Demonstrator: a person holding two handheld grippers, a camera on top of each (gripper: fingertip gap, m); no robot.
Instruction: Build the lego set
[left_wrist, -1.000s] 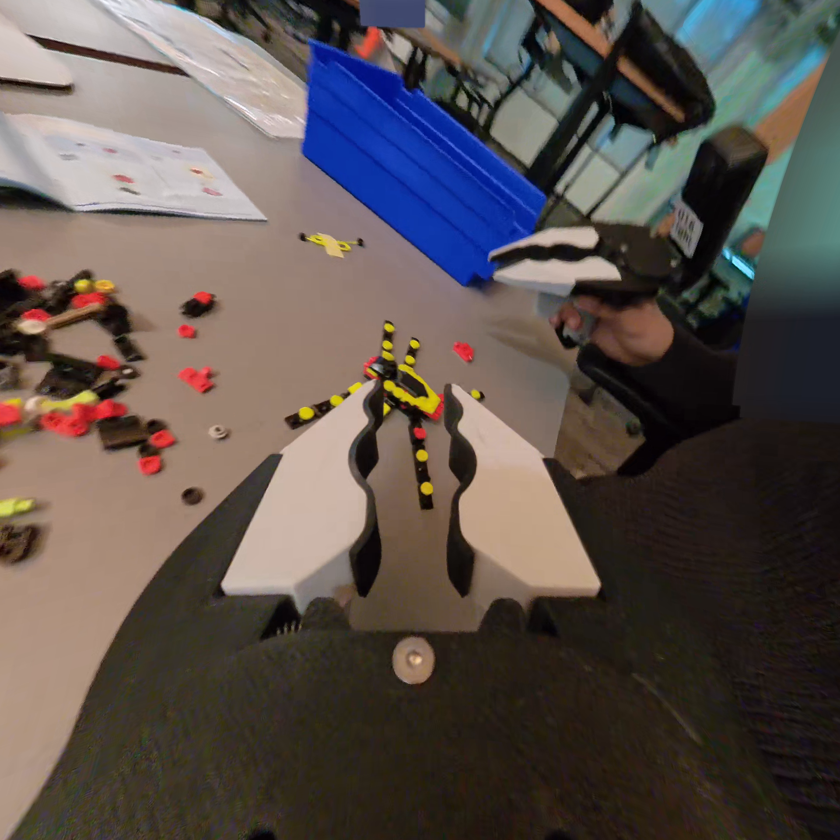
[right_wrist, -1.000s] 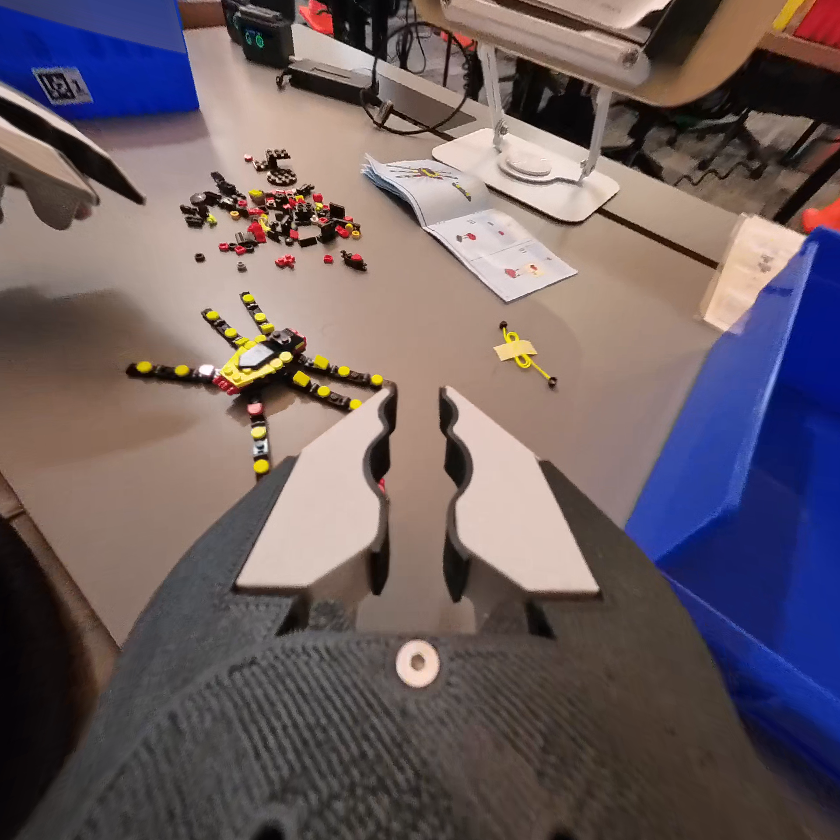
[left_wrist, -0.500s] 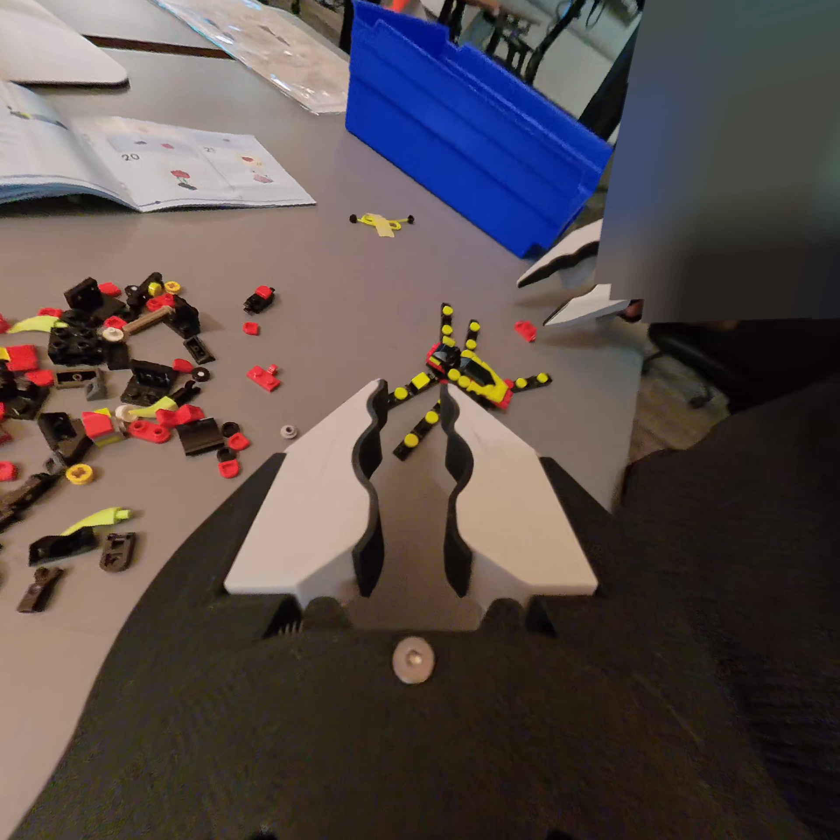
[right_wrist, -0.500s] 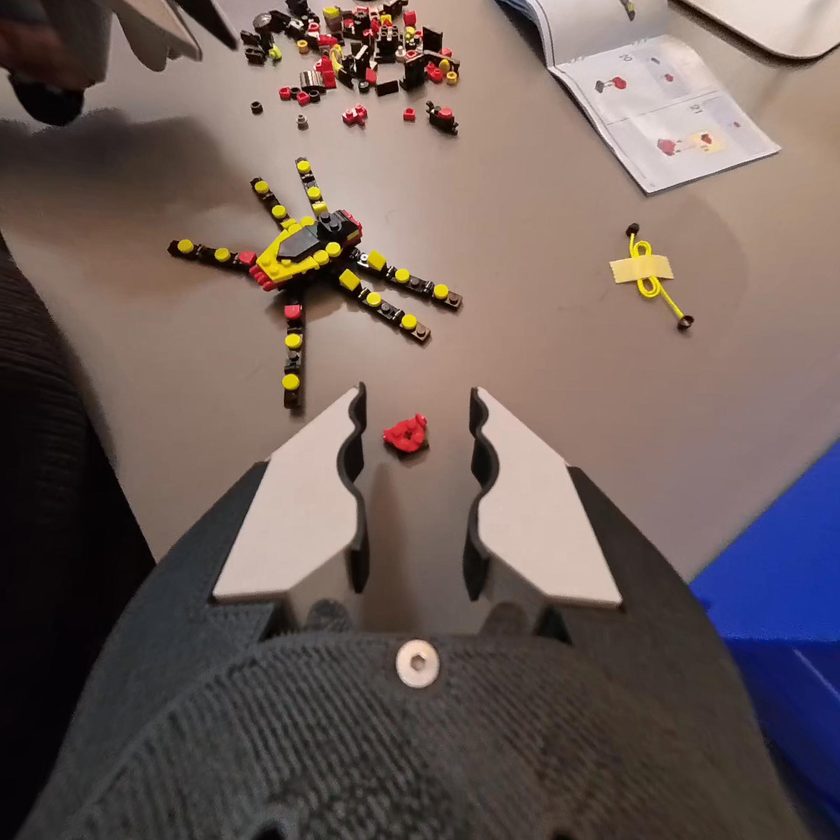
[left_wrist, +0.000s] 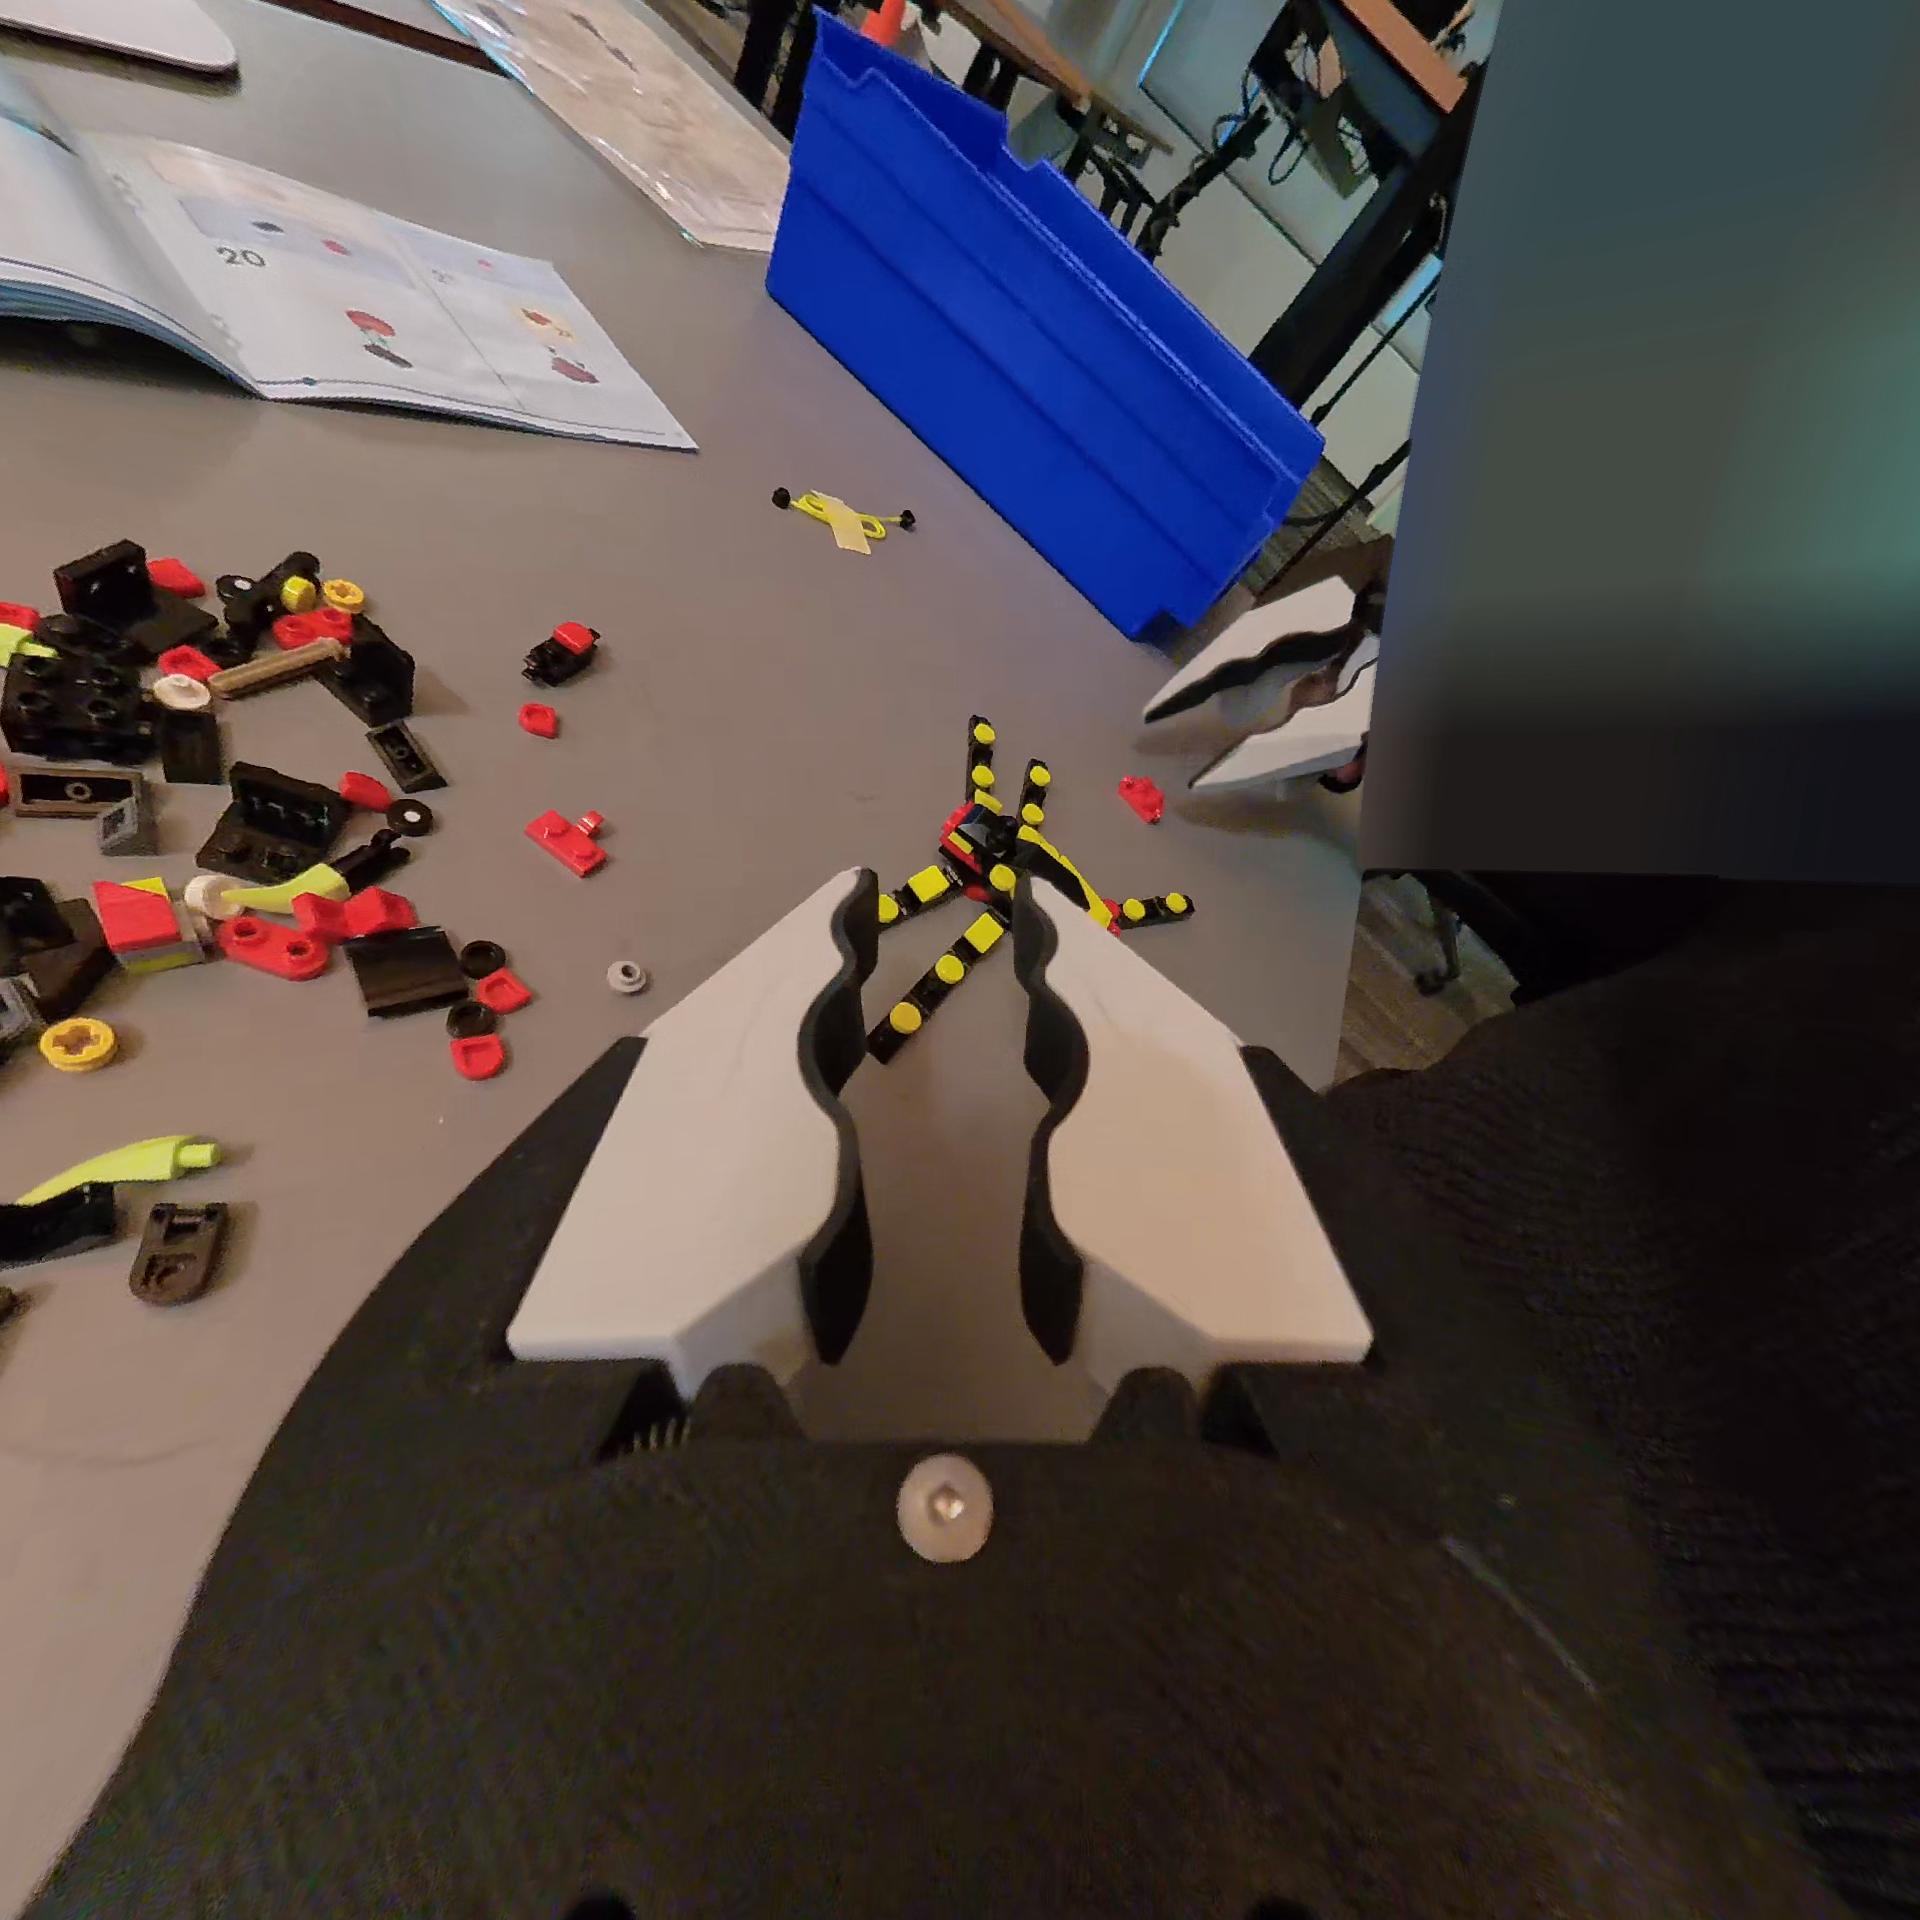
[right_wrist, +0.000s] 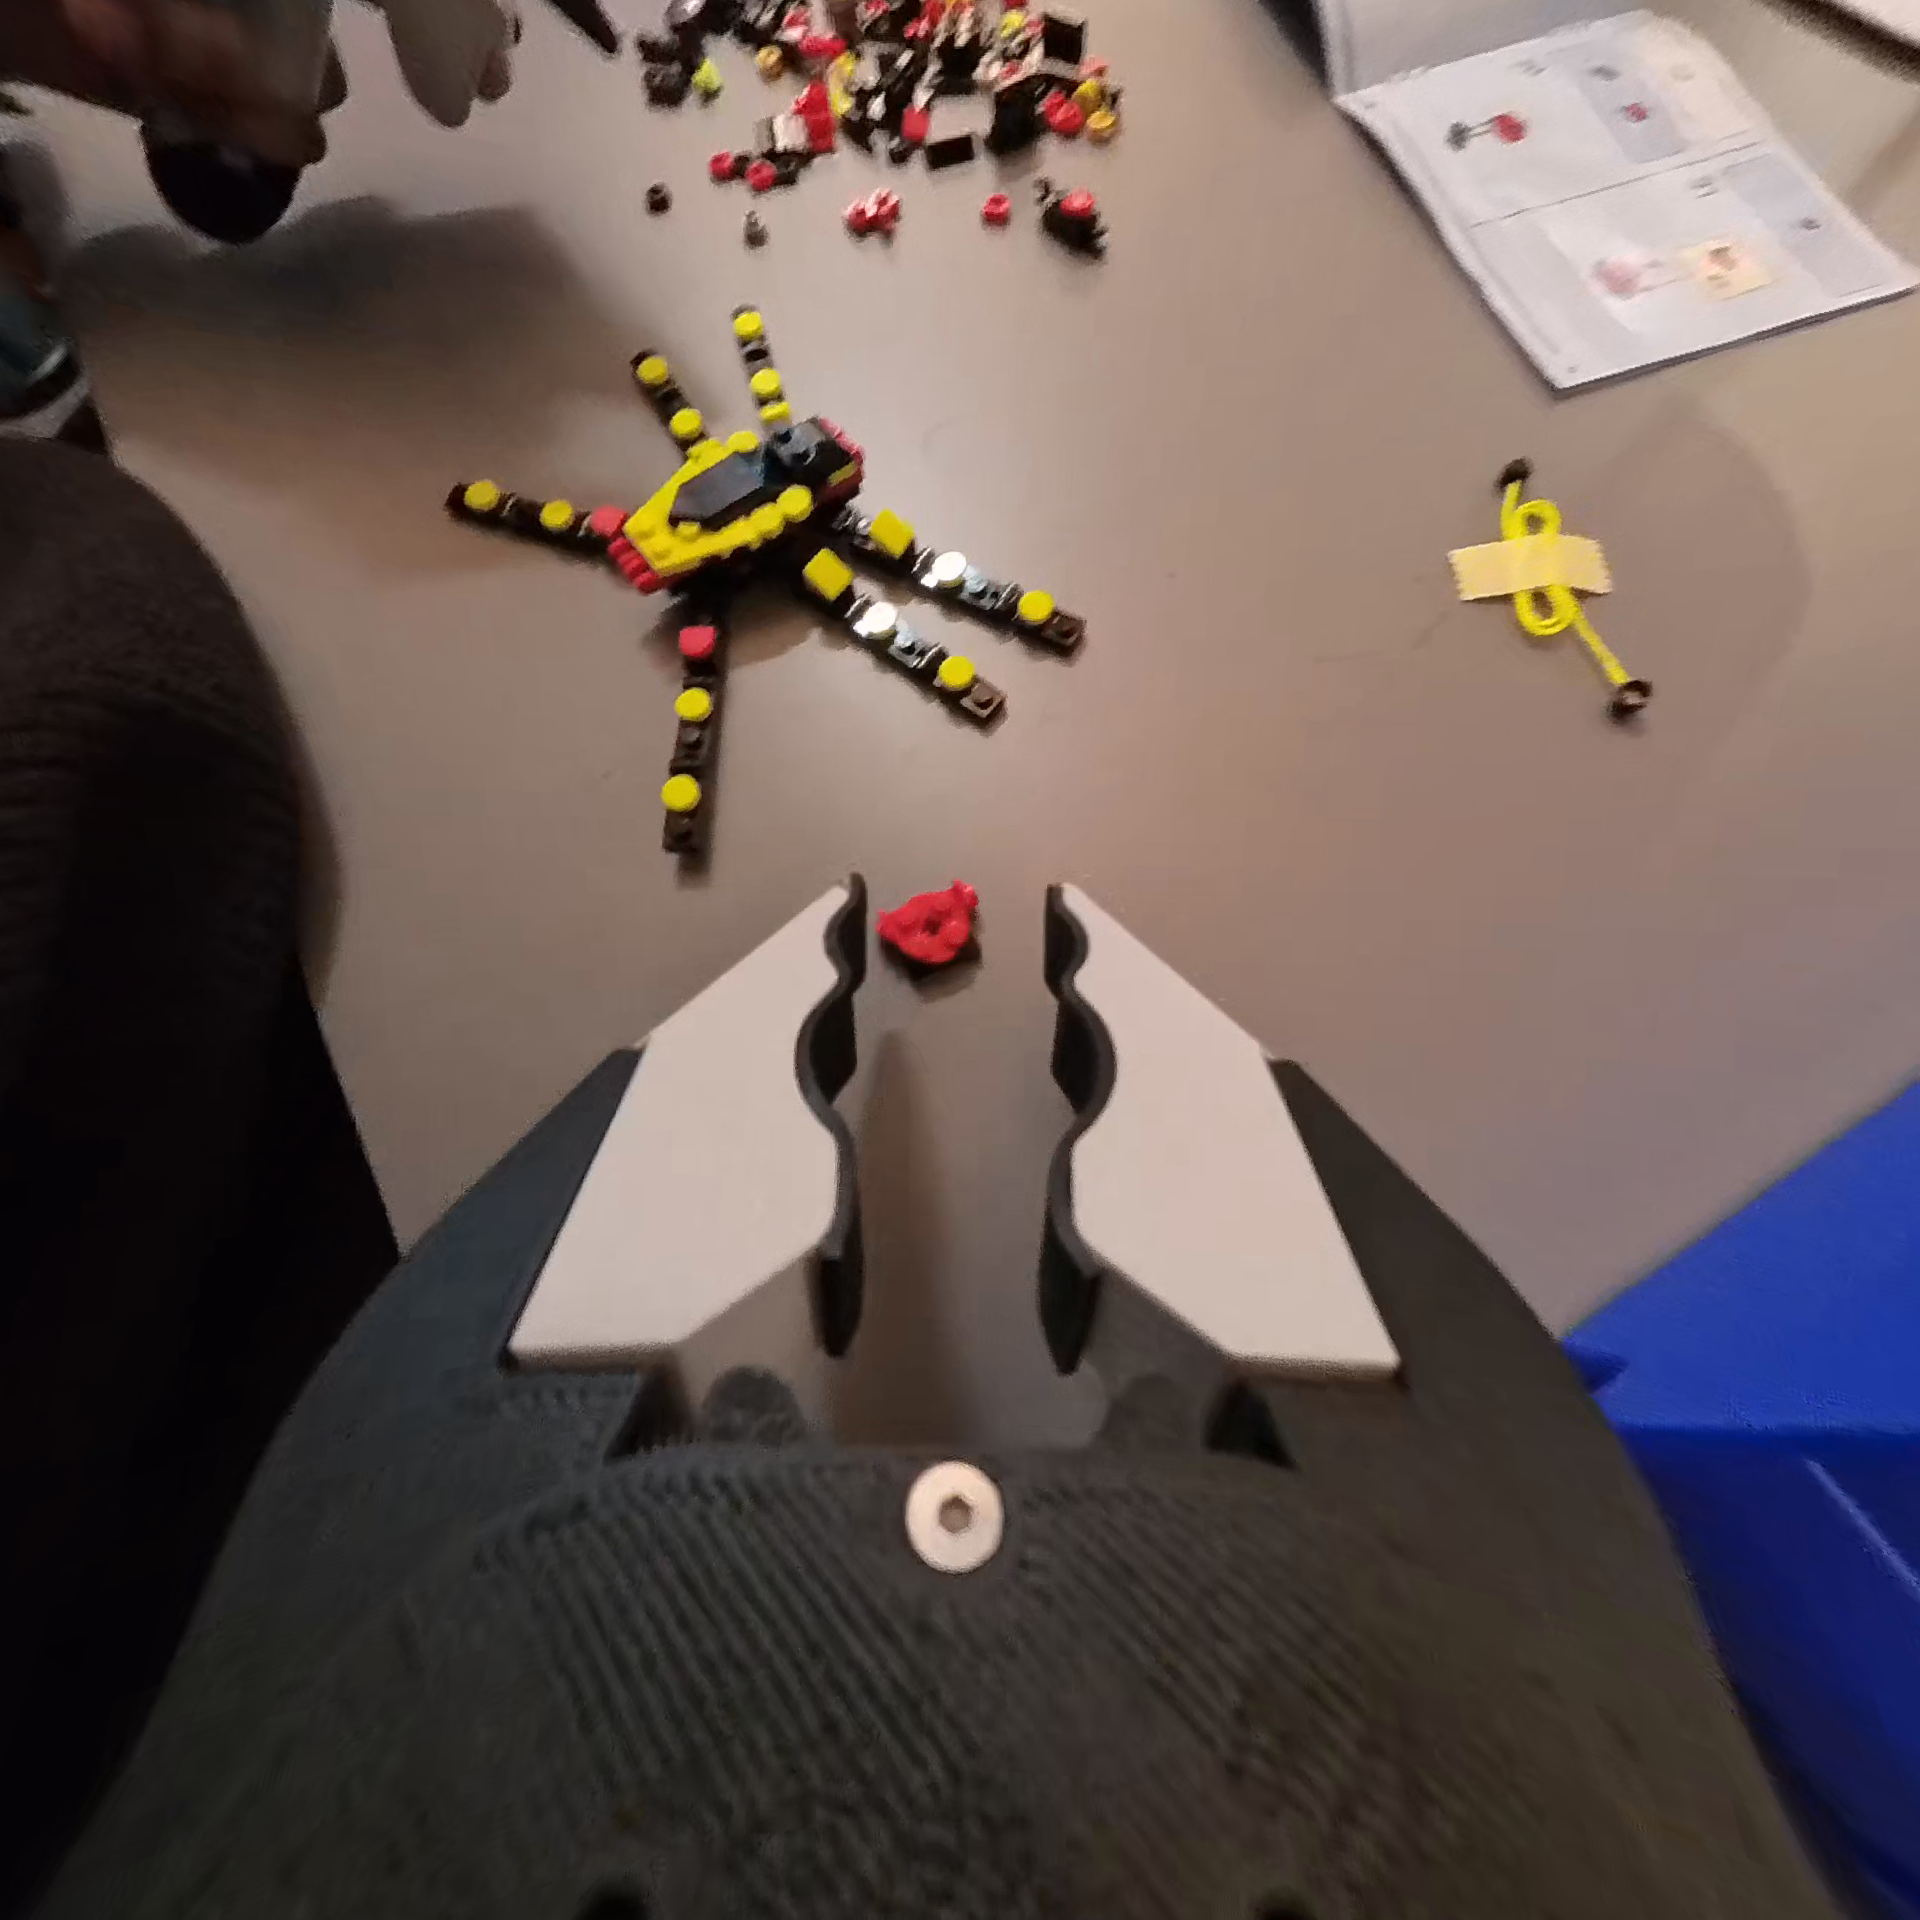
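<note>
Model: spider-like lego build (right_wrist: 743, 504), yellow-and-black body with studded legs, flat on the desk (right_wrist: 1299, 831), near its front edge.
Red piece: small loose red piece (right_wrist: 928, 925) on the desk, right at the tips of the right gripper (right_wrist: 954, 904), not gripped.
Change: a second ago the right gripper was higher and farther back; now low, framing the piece. Likely the pick comes next.
Jaws: right spread, empty; left gripper (left_wrist: 940, 894) spread, empty, over the model's near legs.
Supply: loose parts pile (left_wrist: 208, 810) to the left; instruction booklet (left_wrist: 343, 312) beyond.
Room: blue bin (left_wrist: 1039, 353) walls the right; yellow string piece (right_wrist: 1538, 582) lies well apart; open desk between.
</note>
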